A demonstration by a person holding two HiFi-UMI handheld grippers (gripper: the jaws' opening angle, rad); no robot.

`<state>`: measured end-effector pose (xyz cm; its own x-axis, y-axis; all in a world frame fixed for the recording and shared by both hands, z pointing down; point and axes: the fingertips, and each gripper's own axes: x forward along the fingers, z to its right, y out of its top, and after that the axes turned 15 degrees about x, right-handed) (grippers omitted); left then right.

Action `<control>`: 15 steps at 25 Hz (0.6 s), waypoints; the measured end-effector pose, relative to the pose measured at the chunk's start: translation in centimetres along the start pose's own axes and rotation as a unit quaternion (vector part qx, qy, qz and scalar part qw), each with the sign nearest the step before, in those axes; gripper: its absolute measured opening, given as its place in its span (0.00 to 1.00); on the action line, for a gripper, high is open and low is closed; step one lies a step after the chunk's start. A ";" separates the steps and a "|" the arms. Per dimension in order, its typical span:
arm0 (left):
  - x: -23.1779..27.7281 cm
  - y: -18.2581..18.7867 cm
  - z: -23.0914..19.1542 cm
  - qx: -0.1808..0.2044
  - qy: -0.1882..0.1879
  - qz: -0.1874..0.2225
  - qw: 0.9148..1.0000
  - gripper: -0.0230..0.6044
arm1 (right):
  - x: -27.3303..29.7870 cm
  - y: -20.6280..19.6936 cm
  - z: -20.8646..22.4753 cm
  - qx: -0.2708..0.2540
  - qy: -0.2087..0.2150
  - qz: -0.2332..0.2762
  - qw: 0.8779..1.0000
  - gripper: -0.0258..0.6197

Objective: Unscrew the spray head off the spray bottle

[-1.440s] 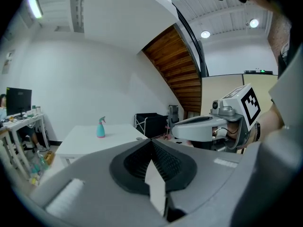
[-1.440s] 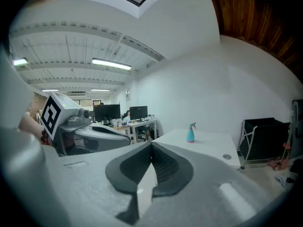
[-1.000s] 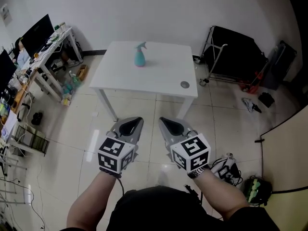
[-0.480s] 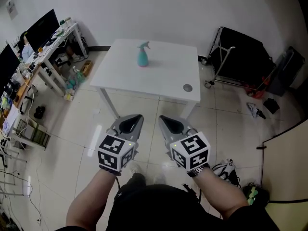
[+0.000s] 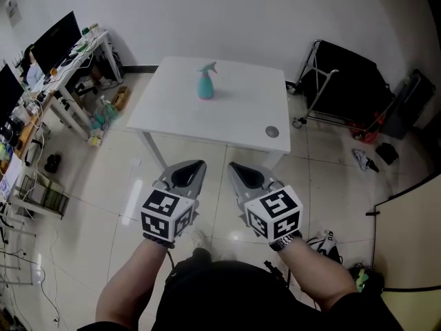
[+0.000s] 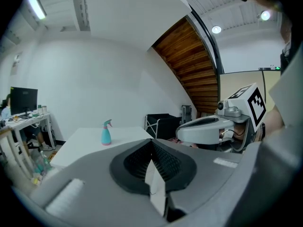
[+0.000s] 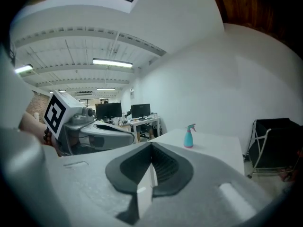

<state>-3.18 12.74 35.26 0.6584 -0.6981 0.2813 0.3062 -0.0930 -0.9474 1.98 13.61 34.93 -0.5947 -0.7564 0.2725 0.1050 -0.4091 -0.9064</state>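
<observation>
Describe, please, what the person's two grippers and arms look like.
The left gripper and right gripper are each a grey wedge-shaped shell with black ribbed lining on the fingers and a white cube of black square markers behind. No sleeves reach the forearms; the right wrist wears a band.

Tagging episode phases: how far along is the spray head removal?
Done: nothing. The spray head sits on the bottle, upright on the table. In hand: nothing; left gripper and right gripper are both shut and empty, over the floor short of the table. Left: reach the bottle, grip it, unscrew the spray head.
</observation>
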 end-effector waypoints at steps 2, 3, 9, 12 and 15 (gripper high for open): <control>0.4 -0.2 -1.0 -0.002 -0.001 0.001 1.000 0.05 | 1.0 0.2 0.2 -0.001 -0.003 -0.003 1.000 0.03; 0.7 -0.2 -1.5 -0.003 -0.003 0.002 1.000 0.05 | 1.5 0.4 0.3 -0.002 -0.004 -0.003 1.000 0.03; 2.2 -0.8 -5.0 -0.009 -0.014 0.006 1.000 0.05 | 5.1 1.5 0.8 -0.005 -0.017 -0.006 1.000 0.03; 2.9 -1.1 -7.0 -0.010 -0.020 0.007 1.000 0.05 | 7.0 2.2 0.9 -0.007 -0.025 -0.007 1.000 0.03; 3.4 -1.4 -8.7 -0.012 -0.028 0.007 1.000 0.05 | 8.7 2.6 1.1 -0.006 -0.034 -0.008 0.999 0.03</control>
<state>-7.31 4.35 36.19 0.7003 -0.6587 0.2751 0.2801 -0.1010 -0.9546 -2.04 5.43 35.25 -0.5398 -0.7836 0.3075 0.0871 -0.4154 -0.9055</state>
